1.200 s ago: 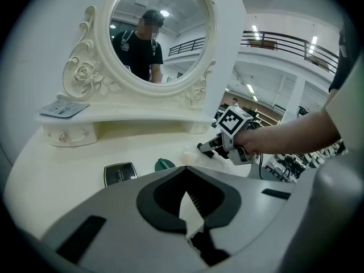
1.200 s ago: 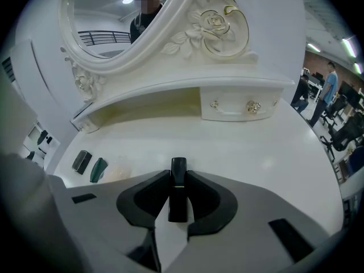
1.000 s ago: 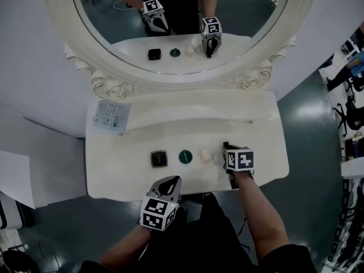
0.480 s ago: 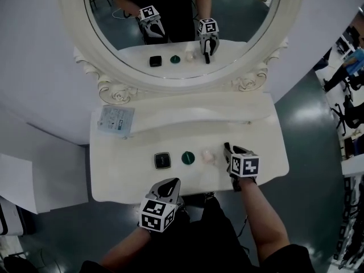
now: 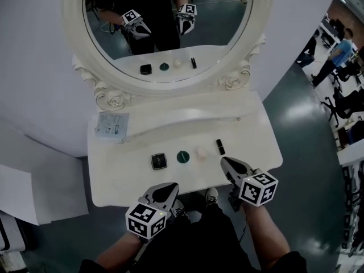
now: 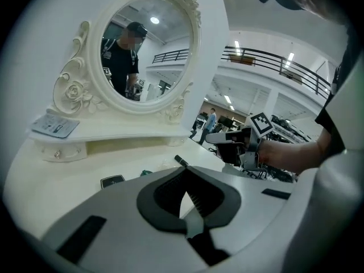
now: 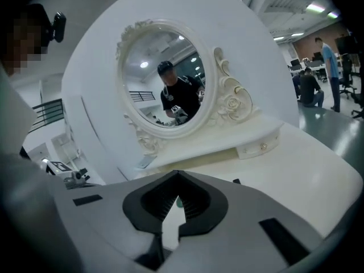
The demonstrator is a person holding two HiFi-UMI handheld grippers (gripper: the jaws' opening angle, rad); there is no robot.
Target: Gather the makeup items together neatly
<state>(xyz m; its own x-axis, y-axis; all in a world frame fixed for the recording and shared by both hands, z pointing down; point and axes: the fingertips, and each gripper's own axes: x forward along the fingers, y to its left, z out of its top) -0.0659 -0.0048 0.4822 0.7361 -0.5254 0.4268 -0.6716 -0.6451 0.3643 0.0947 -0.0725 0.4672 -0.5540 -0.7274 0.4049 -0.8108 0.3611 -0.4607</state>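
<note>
On the white vanity top (image 5: pixel 131 178) a row runs left to right: a black square compact (image 5: pixel 159 161), a green round item (image 5: pixel 182 156), a pale round item (image 5: pixel 200 151) and a black tube (image 5: pixel 220 147). My right gripper (image 5: pixel 226 161) hangs just in front of the tube, clear of it; its jaws have just been closing and now stand shut with nothing between them. My left gripper (image 5: pixel 170 187) is shut and empty at the front edge, below the compact. In the left gripper view I see the compact (image 6: pixel 112 181) and the tube (image 6: pixel 181 160) past my left gripper (image 6: pixel 183 170).
An oval mirror in an ornate white frame (image 5: pixel 108 95) stands behind a raised shelf (image 5: pixel 187 115). A pale blue packet (image 5: pixel 110 125) lies at the shelf's left end. The vanity's front edge is right under both grippers. People stand on the floor far right.
The right gripper let go of the black tube, leaving it at the row's right end, then drew back towards me, rose and shut. The left gripper rose a little.
</note>
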